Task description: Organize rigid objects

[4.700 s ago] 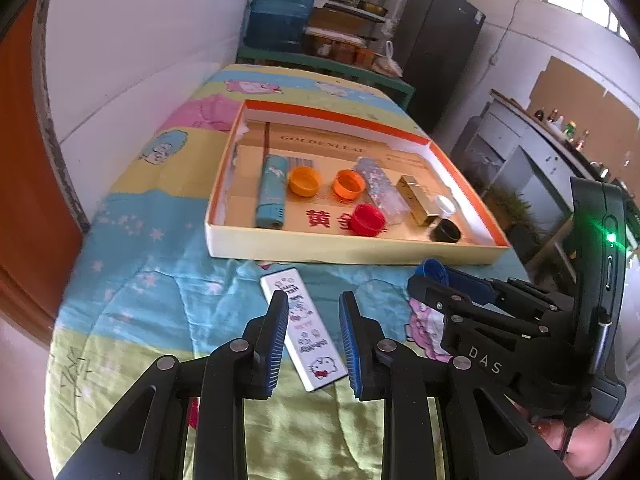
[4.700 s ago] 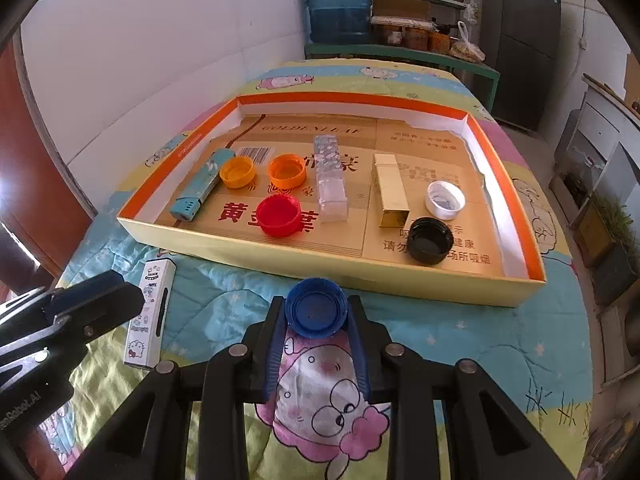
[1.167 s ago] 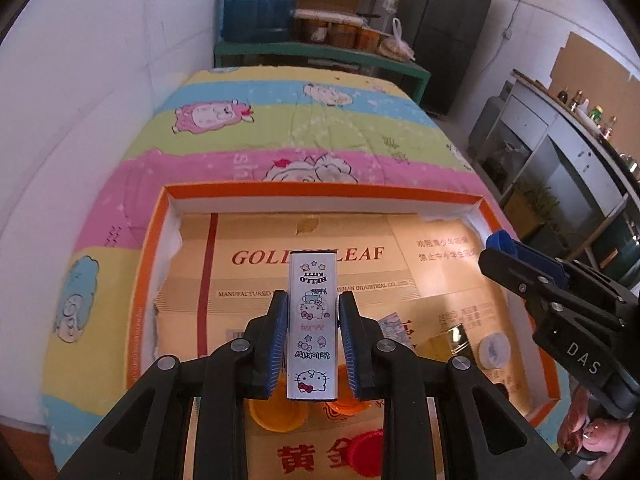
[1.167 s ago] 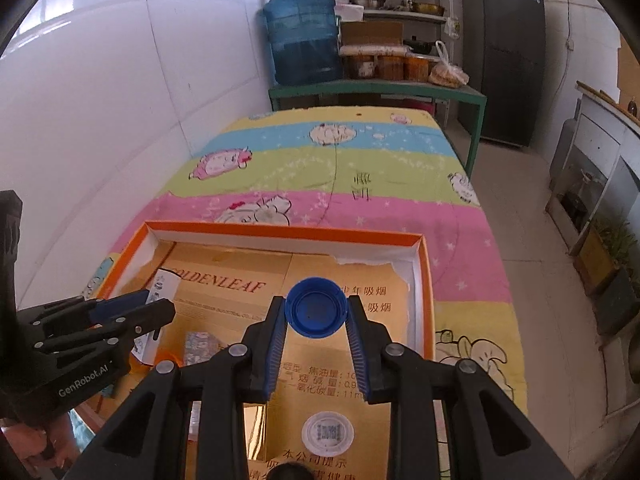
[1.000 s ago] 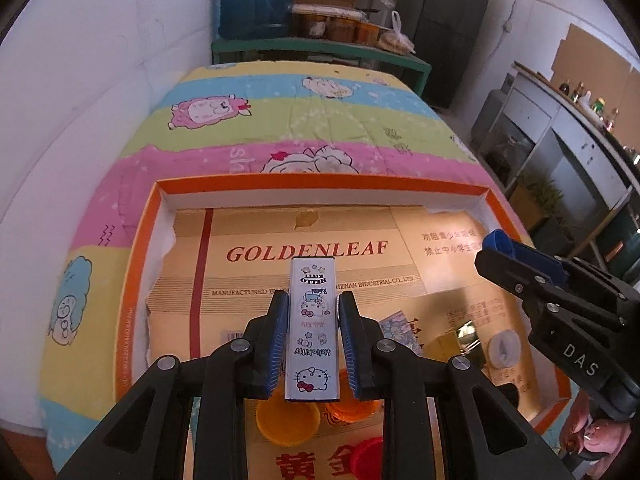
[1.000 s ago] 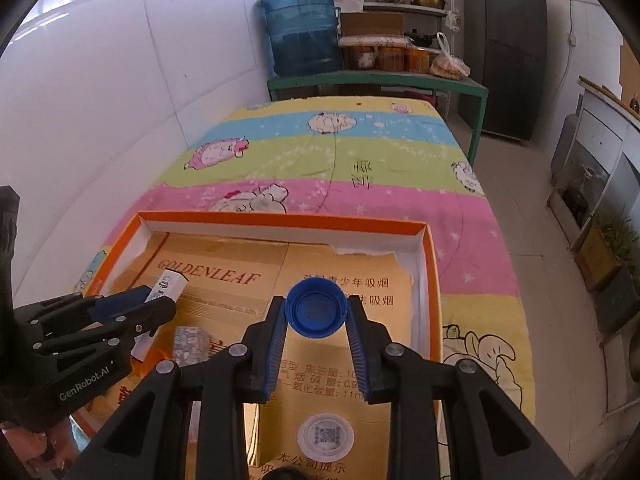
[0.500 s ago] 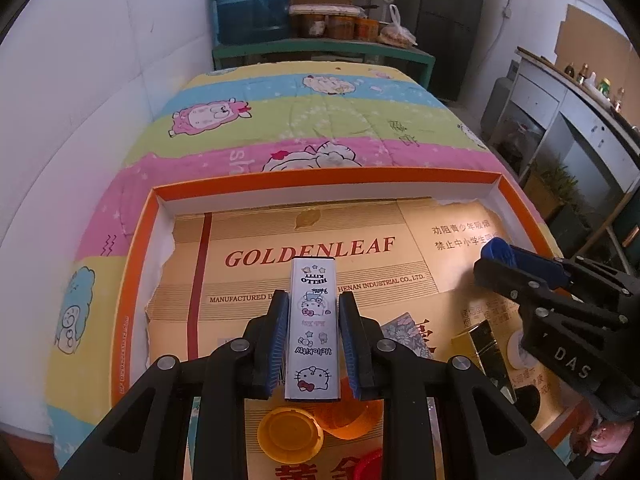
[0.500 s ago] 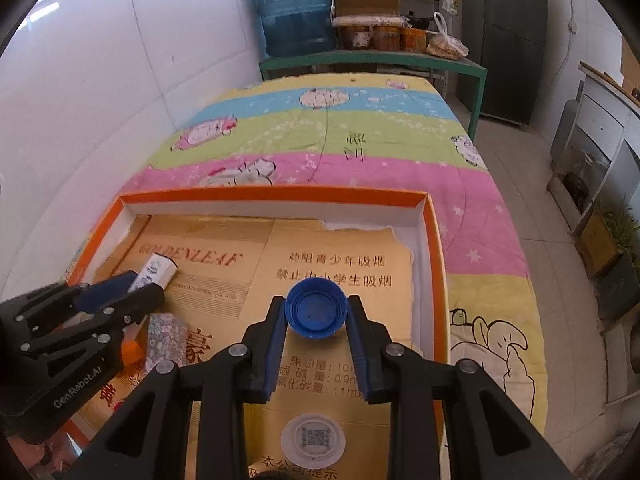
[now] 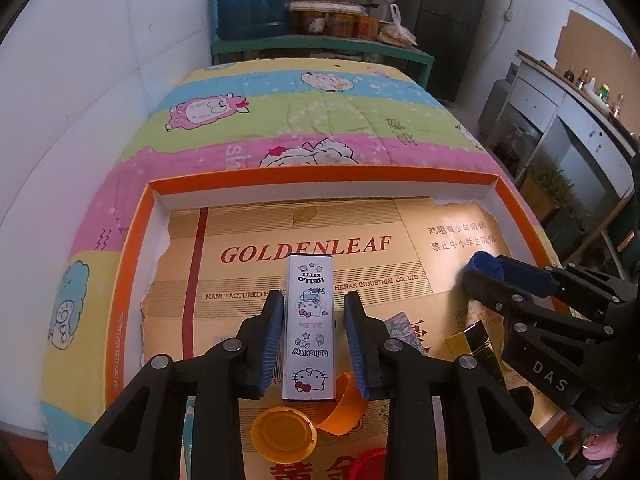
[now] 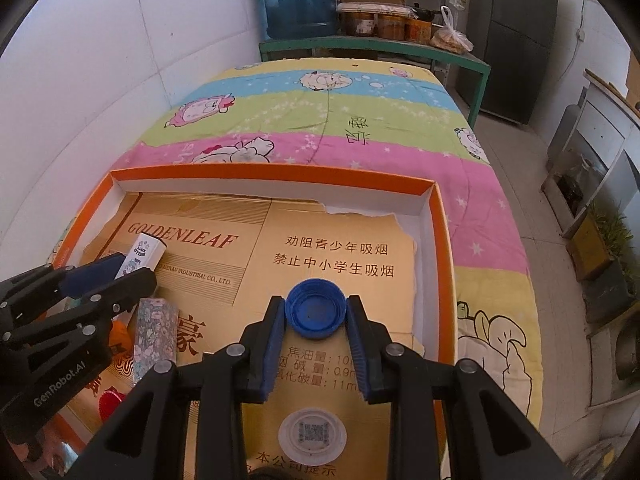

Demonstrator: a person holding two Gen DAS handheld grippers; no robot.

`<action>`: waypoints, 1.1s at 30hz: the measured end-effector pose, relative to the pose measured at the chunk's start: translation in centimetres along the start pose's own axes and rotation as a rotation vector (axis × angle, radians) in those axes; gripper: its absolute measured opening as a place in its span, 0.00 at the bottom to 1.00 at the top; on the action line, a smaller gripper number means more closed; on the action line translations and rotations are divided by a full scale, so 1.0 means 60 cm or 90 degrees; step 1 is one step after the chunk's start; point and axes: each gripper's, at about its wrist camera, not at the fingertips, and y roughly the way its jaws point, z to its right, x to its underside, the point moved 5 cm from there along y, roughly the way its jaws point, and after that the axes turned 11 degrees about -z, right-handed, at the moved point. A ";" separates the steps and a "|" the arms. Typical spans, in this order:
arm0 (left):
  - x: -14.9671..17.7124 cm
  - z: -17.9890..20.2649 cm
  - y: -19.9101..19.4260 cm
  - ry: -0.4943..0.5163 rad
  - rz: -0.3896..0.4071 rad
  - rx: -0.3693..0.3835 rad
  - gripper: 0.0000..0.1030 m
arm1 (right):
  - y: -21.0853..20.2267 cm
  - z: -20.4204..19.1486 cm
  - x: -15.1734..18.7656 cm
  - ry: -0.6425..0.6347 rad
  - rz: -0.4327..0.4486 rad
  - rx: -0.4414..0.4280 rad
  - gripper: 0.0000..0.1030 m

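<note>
An orange-rimmed cardboard tray (image 9: 320,174) lies on a cartoon bedspread. My left gripper (image 9: 314,320) hovers over its left half, jaws now parted around a white Hello Kitty box (image 9: 310,328), with gaps on both sides. My right gripper (image 10: 314,316) hovers over the tray's right half (image 10: 440,240), and its jaws have begun to spread beside a blue bottle cap (image 10: 315,310). The right gripper with the blue cap also shows in the left wrist view (image 9: 486,266). The left gripper and the box also show in the right wrist view (image 10: 142,254).
In the tray lie two orange caps (image 9: 284,434), a red cap (image 10: 110,402), a floral box (image 10: 154,336), a gold box (image 9: 474,340) and a white cap (image 10: 312,432). A white wall (image 9: 80,100) runs along the left of the bed. A green shelf (image 9: 320,46) stands behind.
Both grippers have sunk lower over the tray. The left jaws have opened off the Hello Kitty box. The right jaws have widened around the blue cap.
</note>
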 end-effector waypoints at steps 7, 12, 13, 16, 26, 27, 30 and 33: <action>0.006 0.000 -0.021 0.005 0.017 -0.006 0.33 | -0.021 0.008 0.008 0.034 0.037 -0.011 0.34; 0.016 -0.001 -0.073 0.014 0.050 -0.010 0.33 | -0.064 0.010 0.023 0.062 0.080 -0.008 0.34; 0.019 -0.003 -0.084 0.013 0.055 -0.010 0.33 | -0.080 0.010 0.028 0.068 0.091 -0.008 0.34; 0.031 -0.011 -0.133 0.013 0.084 -0.009 0.33 | -0.128 0.007 0.039 0.077 0.124 -0.012 0.34; 0.095 -0.041 -0.275 0.035 0.147 -0.026 0.33 | -0.269 -0.013 0.095 0.076 0.194 0.001 0.34; 0.101 -0.044 -0.286 0.038 0.151 -0.031 0.33 | -0.281 -0.015 0.100 0.075 0.198 0.001 0.34; 0.117 -0.057 -0.320 0.043 0.163 -0.045 0.33 | -0.320 -0.024 0.112 0.071 0.213 0.000 0.34; 0.135 -0.085 -0.372 0.046 0.190 -0.085 0.33 | -0.374 -0.043 0.121 0.052 0.240 0.004 0.34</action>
